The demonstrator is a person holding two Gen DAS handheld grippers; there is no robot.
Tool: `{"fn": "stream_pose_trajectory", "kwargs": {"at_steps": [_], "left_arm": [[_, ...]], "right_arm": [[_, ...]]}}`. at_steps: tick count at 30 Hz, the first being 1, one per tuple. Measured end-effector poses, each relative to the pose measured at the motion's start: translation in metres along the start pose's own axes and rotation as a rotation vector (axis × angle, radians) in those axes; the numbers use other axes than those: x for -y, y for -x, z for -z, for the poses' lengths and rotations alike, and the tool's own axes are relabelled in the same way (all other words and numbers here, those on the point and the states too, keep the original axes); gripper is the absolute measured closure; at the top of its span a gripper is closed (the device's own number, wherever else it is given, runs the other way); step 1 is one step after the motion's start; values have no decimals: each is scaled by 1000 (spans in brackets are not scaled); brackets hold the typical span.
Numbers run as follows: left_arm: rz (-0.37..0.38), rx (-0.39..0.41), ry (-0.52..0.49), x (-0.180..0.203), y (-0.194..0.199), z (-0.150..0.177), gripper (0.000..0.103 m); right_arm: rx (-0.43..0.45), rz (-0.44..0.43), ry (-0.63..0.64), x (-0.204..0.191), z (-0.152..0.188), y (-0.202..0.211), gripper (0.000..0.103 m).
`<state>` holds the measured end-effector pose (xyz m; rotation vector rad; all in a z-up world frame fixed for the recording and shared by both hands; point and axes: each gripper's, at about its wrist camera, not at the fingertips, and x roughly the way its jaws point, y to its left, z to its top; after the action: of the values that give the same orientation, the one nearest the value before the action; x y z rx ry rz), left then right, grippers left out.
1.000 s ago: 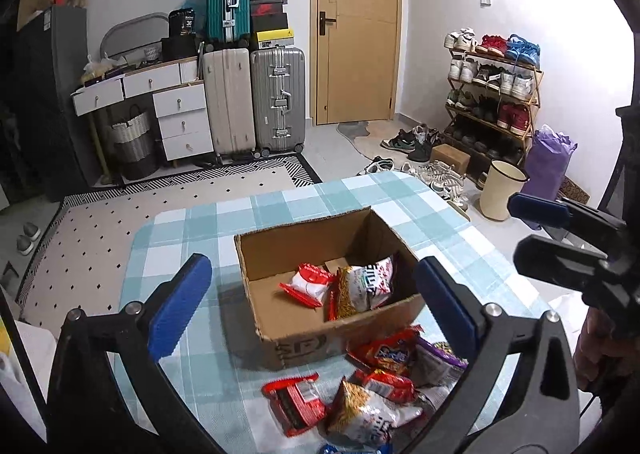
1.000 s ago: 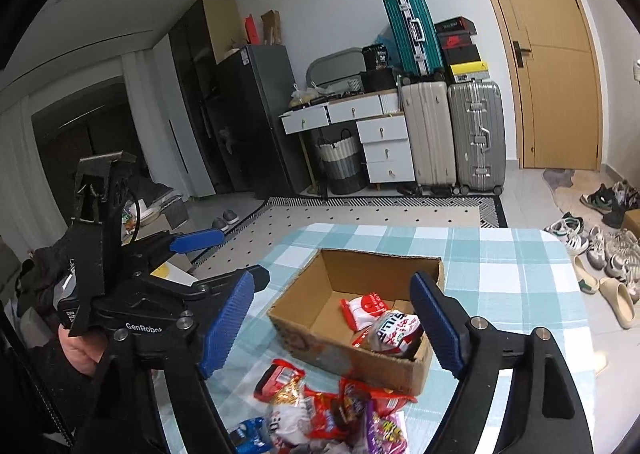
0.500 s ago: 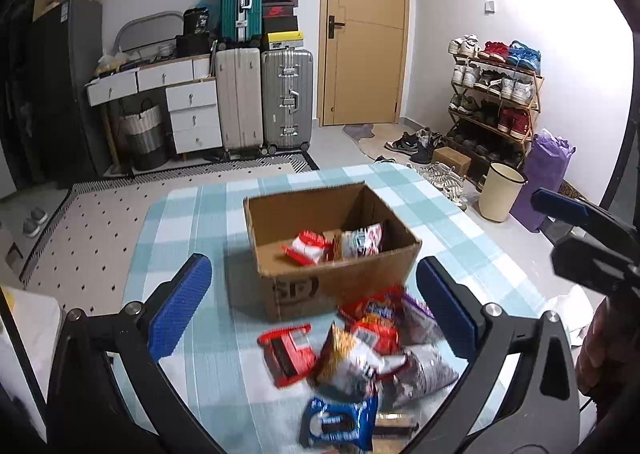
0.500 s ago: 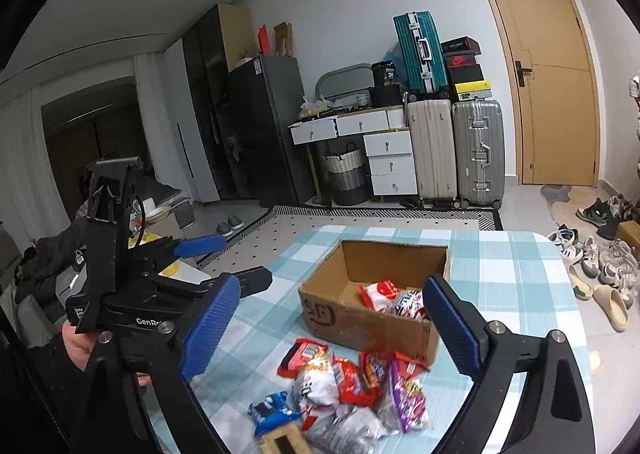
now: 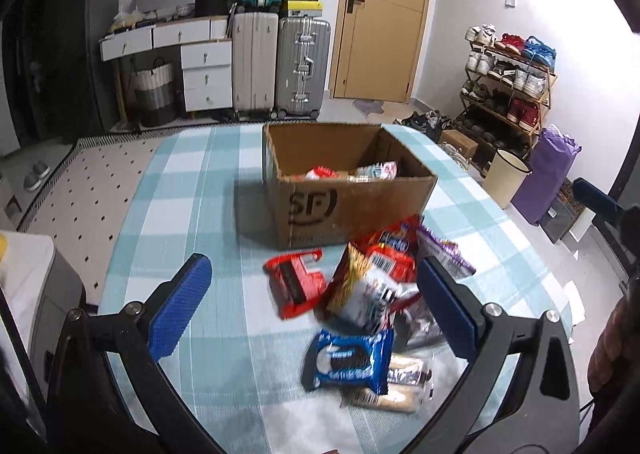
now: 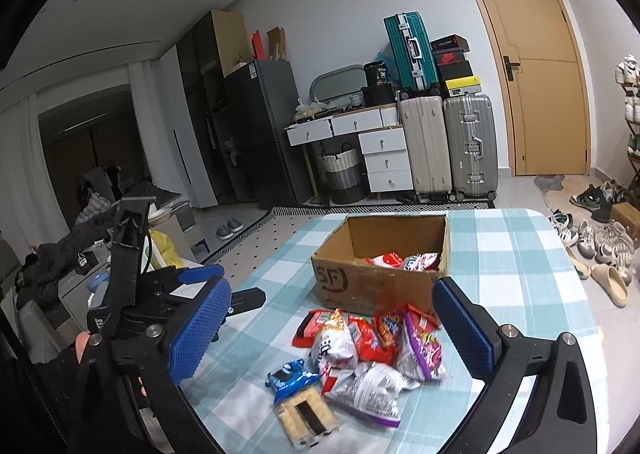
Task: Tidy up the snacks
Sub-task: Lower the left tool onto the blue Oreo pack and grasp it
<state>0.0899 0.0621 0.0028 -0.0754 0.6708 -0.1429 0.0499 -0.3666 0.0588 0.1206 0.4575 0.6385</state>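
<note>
- Right gripper: jaws opening, already wide, nothing between them; it hangs above the snack pile.
- Left gripper: jaws spread wide, empty, over the same pile.
- Advice: take one packet at a time from the near edge, such as the blue biscuit pack, gripping across its narrow side so the neighbours stay put.
- Cardboard box stands just beyond the pile on the checked tablecloth, with a few packets inside.
- Against a second ago: both grippers have drawn back from the box, and the right jaws have widened.
</note>
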Motion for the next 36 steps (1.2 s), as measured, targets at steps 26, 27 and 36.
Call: {"fn": "stream_pose_trajectory", "kwargs": {"at_steps": [26, 27, 36], "left_arm": [[89, -193, 47, -7, -83, 75, 1], [95, -197, 48, -7, -84, 77, 1], [115, -247, 34, 1, -100, 88, 1]], "right_arm": [[-67, -54, -69, -4, 66, -9, 1], [-69, -55, -72, -3, 67, -9, 1], [-87, -56, -95, 3, 75, -15, 1]]}}
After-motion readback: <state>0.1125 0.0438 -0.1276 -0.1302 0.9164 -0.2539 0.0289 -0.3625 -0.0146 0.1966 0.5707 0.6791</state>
